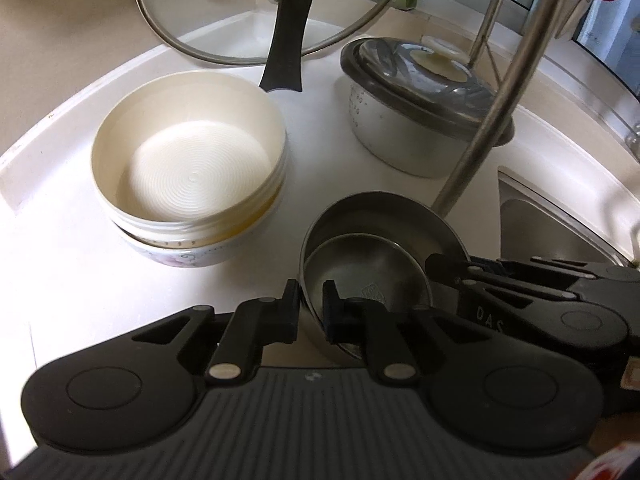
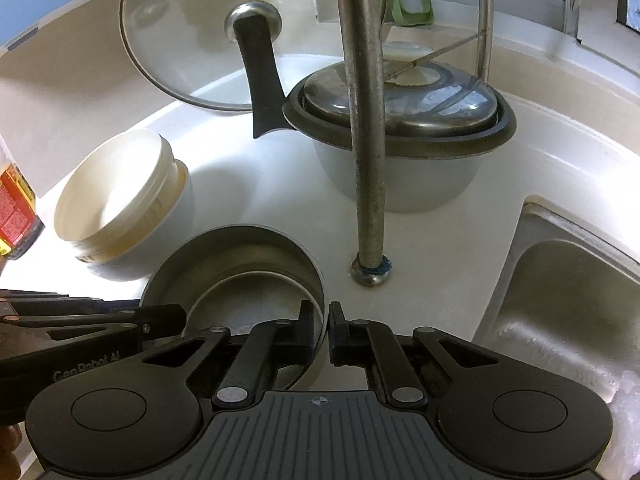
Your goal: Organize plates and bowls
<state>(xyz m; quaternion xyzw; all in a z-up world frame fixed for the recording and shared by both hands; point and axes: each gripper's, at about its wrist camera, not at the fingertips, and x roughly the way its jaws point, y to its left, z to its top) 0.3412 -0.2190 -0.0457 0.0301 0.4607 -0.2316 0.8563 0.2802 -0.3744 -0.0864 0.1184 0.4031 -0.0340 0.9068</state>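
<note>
Two steel bowls sit nested on the white counter, a small steel bowl (image 1: 368,268) inside a large steel bowl (image 1: 384,212). My left gripper (image 1: 311,308) is shut over their left rim, one finger outside the large bowl and one inside the small one. My right gripper (image 2: 325,320) is shut on the right wall of the large steel bowl (image 2: 240,248), with the small steel bowl (image 2: 248,300) just inside. To the left, a cream plastic bowl (image 1: 188,152) is stacked in a floral ceramic bowl (image 1: 176,256).
A tap pipe (image 2: 366,160) rises just behind the steel bowls. Behind it stands a lidded pot (image 2: 400,160). A glass lid (image 1: 224,12) with a black handle leans on the back wall. A steel sink (image 2: 568,304) lies to the right, and a bottle (image 2: 16,208) stands at the far left.
</note>
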